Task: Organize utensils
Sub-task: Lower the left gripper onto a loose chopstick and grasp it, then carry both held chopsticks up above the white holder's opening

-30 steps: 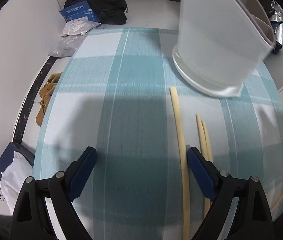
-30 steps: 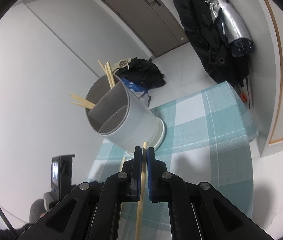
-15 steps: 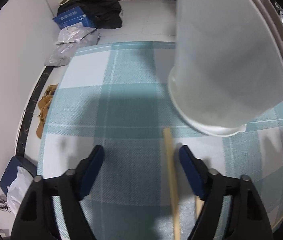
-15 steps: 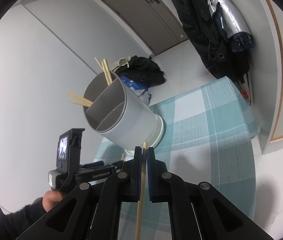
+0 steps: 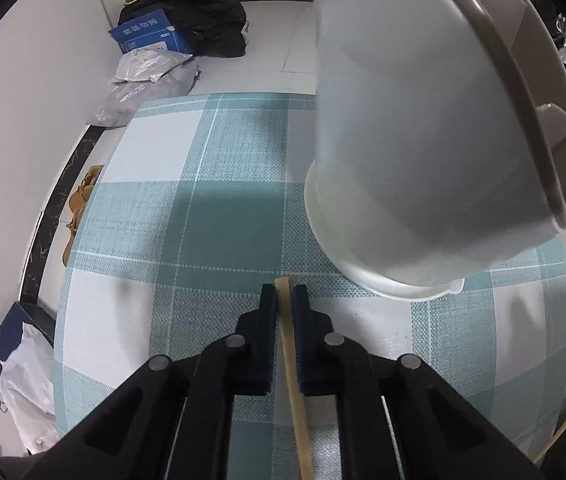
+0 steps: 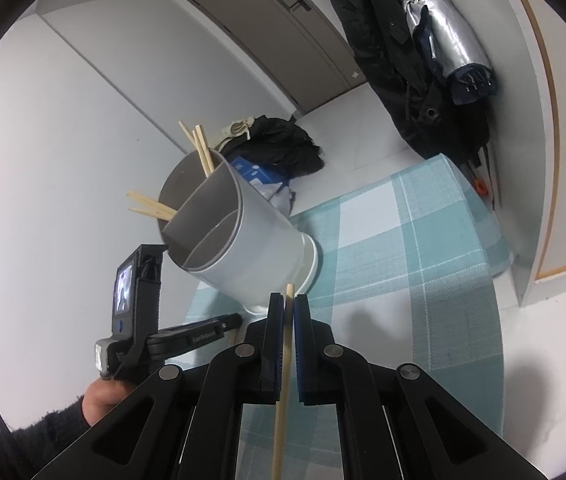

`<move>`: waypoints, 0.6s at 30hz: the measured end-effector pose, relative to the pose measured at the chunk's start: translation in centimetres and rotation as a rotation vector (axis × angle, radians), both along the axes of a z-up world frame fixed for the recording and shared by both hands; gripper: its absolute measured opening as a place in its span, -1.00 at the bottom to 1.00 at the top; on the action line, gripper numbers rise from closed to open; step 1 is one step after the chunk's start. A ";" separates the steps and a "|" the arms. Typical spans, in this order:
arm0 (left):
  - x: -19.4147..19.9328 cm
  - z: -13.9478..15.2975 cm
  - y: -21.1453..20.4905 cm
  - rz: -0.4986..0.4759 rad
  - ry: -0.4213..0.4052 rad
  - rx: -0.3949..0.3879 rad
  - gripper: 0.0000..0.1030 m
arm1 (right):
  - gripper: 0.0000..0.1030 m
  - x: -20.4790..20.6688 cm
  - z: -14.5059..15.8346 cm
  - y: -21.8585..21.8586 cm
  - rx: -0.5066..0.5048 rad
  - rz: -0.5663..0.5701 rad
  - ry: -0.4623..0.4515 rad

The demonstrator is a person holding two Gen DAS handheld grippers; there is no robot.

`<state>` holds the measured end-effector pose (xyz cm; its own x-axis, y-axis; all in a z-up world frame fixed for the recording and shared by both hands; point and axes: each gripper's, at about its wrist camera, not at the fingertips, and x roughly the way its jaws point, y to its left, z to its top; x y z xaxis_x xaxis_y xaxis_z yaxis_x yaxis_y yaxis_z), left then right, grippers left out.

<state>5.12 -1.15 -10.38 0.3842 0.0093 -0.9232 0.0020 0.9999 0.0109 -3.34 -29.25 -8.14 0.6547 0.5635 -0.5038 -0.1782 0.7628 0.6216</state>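
1. The left gripper (image 5: pixel 284 296) points steeply down at the checked tablecloth (image 5: pixel 187 208); its blue pads are drawn together on a pale wooden chopstick (image 5: pixel 292 368), which lies along the cloth and runs back between the two black arms.
2. The tip of that chopstick shows just ahead of the left fingertips.
3. Ahead and to the right of the left gripper stands the grey utensil holder (image 5: pixel 423 152), its white base just beyond the pads and not touching them.
4. The right gripper (image 6: pixel 289 308) is pinched on a second chopstick (image 6: pixel 283 392), held off the cloth; the stick's tip pokes a little past the pads.
5. Ahead of the right gripper and slightly left, the utensil holder (image 6: pixel 251 240) has a divided interior, with several chopsticks (image 6: pixel 203 152) standing out of its far compartment.
6. Low on the left of the right gripper, a person's hand (image 6: pixel 103 398) grips the handle of the left tool.
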 end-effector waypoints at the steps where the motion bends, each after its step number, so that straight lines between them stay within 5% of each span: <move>1: 0.0 0.0 0.1 0.002 0.000 -0.006 -0.93 | -0.92 0.0 0.0 0.0 -0.001 -0.002 0.001; 10: -1.2 1.5 0.3 -0.024 -0.056 -0.047 -0.94 | -0.92 -0.4 0.3 0.0 -0.029 -0.016 -0.020; 18: -3.7 5.4 0.9 -0.034 -0.180 -0.186 -0.95 | -0.92 -1.6 2.0 -0.3 -0.064 -0.041 -0.105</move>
